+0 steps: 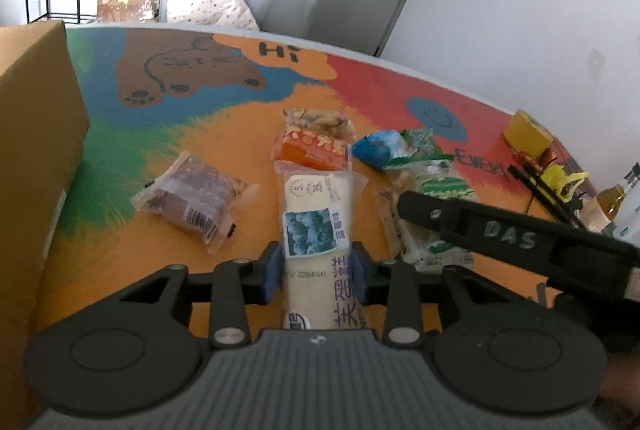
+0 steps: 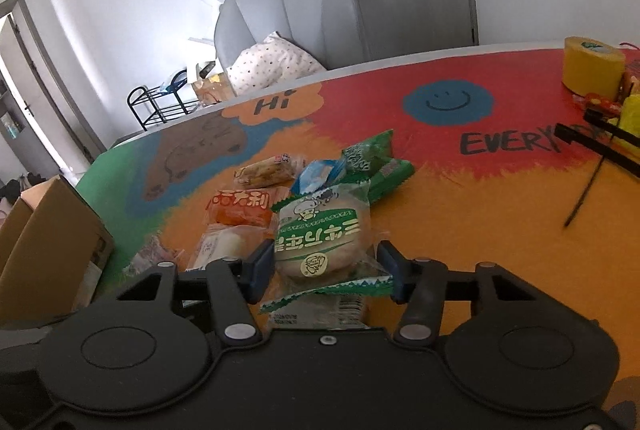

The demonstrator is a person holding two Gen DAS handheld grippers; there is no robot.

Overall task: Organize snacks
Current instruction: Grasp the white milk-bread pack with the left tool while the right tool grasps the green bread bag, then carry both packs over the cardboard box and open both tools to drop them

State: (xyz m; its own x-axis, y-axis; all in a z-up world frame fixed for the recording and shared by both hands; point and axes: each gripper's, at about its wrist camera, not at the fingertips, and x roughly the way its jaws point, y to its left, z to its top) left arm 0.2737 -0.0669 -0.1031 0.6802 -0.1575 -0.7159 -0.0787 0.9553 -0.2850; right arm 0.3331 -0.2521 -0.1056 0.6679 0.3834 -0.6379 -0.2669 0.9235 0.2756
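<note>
While most snacks lay loose on the colourful painted worktop (image 2: 460, 214), gripped two. Left gripper (image 1: 316, 264) narrowed on the long white plastic-wrapped bread packet (image 1: 316, 214), pads pressing both sides. Right gripper (image 2: 326, 266) closed round the round green-and-clear wrapped bun (image 2: 320, 242), apparently clamped. Judged barely begun: brown cardboard box (image 1: 36, 158) at left, contents unseen; orange packet (image 2: 240, 210), blue pouch (image 1: 376, 146), brownish clear-wrapped cake (image 1: 196, 198) left unsorted.
</note>
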